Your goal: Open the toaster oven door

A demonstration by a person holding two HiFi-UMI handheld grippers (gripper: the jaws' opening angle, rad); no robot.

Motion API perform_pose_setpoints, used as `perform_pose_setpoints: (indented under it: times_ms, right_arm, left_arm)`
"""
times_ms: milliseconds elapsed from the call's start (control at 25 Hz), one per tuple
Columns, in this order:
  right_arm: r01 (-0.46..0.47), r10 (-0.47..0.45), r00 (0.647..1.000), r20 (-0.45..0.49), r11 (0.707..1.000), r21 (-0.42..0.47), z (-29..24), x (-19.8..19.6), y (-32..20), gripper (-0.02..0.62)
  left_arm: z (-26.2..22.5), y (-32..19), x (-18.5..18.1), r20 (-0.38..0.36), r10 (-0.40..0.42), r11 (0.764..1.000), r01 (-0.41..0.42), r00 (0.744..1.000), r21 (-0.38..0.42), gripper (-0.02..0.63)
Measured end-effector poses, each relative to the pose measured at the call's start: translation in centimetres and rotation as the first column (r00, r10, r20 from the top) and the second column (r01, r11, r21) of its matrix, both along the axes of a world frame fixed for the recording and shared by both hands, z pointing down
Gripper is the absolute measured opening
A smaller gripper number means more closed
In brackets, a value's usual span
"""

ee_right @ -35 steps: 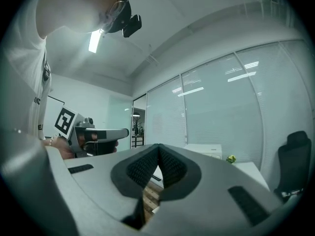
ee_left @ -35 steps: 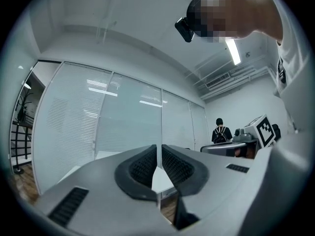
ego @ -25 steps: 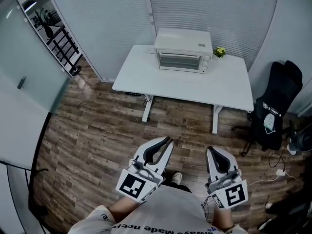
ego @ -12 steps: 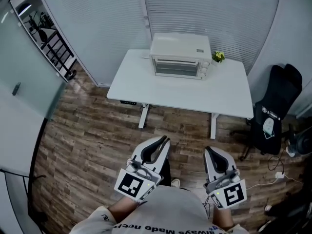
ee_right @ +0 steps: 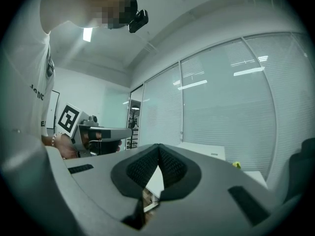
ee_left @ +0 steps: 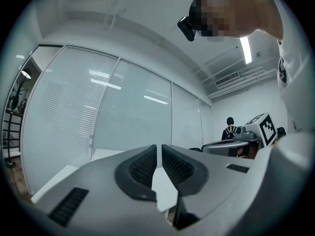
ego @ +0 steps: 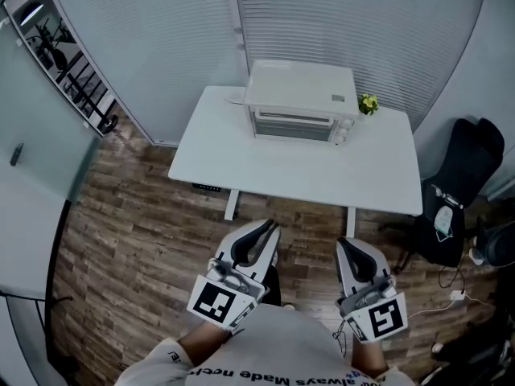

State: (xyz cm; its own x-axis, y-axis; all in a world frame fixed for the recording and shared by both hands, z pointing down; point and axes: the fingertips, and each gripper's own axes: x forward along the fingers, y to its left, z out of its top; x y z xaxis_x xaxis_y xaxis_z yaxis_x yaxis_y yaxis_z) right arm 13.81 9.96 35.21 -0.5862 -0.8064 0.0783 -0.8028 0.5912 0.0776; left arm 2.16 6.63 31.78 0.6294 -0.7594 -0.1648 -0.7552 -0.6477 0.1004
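we see a white table [ego: 241,159] at twelve o'clock on a wood-plank floor [ego: 137,240], with a small yellow-green plant [ego: 368,104] on its far corner toward one o'clock. a black office chair [ego: 459,191] sits at three o'clock just beside the table's end, and a white plug with cables [ego: 457,294] lies on the floor at four o'clock. slatted blinds [ego: 354,22] line the wall behind the table, a dark rack [ego: 76,87] shows at ten o'clock, and in the left gripper view we make out a person in dark clothes [ee_left: 229,128] far off at three o'clock.

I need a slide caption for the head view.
Empty left tongs and right tongs held low before closed white toaster oven on white rectangular table.
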Motion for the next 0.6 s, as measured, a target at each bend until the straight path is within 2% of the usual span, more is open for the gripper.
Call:
perform_pose_setpoints:
  times_ms: [600]
  right_arm:
    - [-0.043,0.043,0.999,-0.023,0.999,-0.026,-0.3,-2.7,-15.7,0.008]
  left_arm:
    - [0.1,-15.8,-2.3,-0.008,0.051,0.998,-0.051,0.999,-0.026,0.048]
